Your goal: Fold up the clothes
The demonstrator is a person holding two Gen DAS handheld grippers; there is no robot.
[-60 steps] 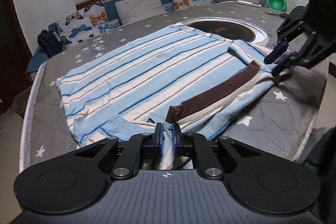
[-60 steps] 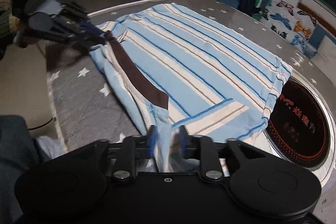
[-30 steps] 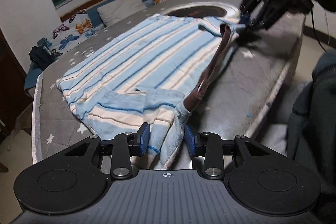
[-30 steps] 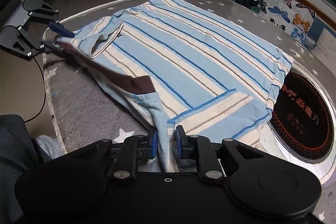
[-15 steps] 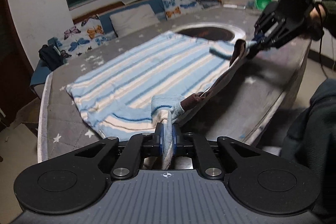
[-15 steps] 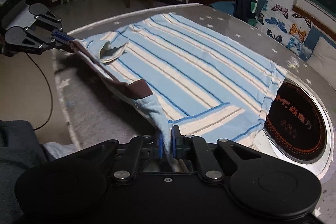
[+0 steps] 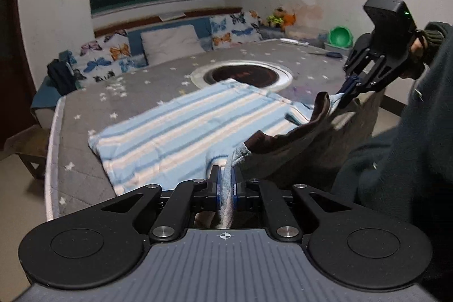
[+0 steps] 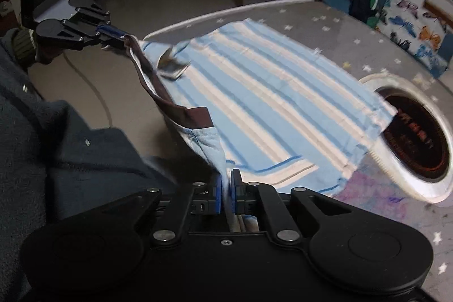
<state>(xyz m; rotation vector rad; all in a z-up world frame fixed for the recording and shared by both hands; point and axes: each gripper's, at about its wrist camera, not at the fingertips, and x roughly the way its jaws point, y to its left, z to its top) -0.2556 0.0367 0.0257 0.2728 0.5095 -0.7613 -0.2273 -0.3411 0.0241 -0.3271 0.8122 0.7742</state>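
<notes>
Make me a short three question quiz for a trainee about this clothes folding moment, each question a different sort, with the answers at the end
1. True or false: the left gripper is shut on the striped shirt.
2. Multiple choice: the brown band of the shirt is A) flat on the table, B) lifted and stretched between the two grippers, C) draped over the butterfly cushions.
3. Fill in: the far edge of the shirt lies at the round dark ______ set into the star-patterned table cover.

Key: 1 true. 2 B; the right gripper pinches the other end. 3 hotplate.
</notes>
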